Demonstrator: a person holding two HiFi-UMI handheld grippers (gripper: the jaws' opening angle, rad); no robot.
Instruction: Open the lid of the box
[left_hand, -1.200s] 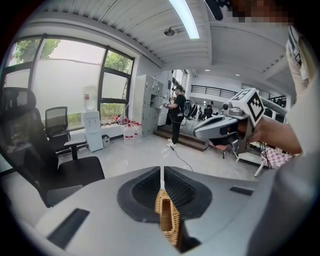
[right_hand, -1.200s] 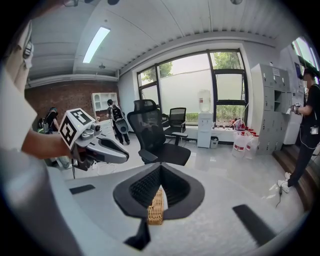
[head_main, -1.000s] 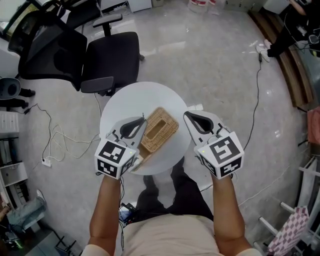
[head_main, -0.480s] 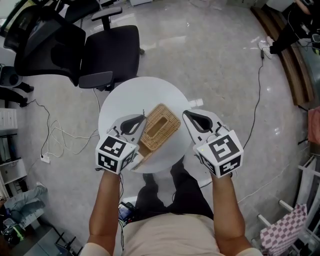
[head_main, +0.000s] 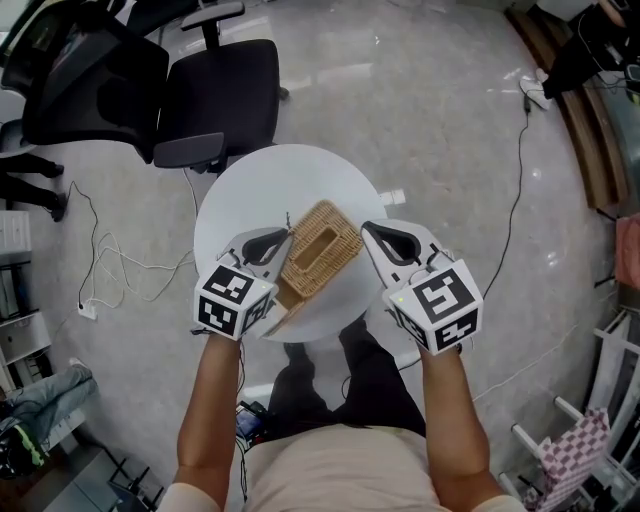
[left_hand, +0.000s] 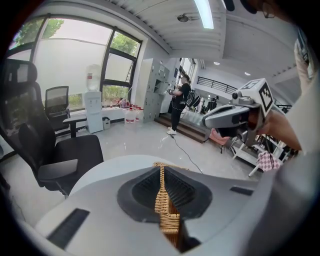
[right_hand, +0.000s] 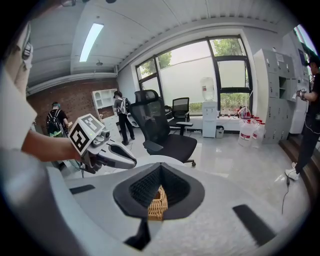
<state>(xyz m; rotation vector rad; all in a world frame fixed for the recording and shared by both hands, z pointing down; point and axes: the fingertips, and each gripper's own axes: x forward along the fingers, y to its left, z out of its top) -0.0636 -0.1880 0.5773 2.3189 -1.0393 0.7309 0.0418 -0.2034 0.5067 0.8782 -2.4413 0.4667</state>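
Head view: both hands have sunk a bit toward the table (head_main: 255, 190) over the last sec. The box (head_main: 322, 245) sits where it was, mid-table, slot side up.

Left gripper (head_main: 283, 242) is at the box's near-left corner. Its jaws are fully closed on a wicker strip (left_hand: 162, 200) of the box's edge, grip unchanged. Right gripper (head_main: 372, 232) is just beside the box's right corner, jaws closed tip to tip. Wicker only shows through the hollow behind them, so I read it as holding nothing.

Lid doesn't look raised yet, so imo we're at the setup stage: left pins the box, right has no purchase on it so far.

Surface is a small round white table. Room: glossy grey floor w/ loose cables (head_main: 100, 265), black office chairs (head_main: 215, 95), big windows, a water cooler (right_hand: 209, 120), ppl standing in the bkgd.
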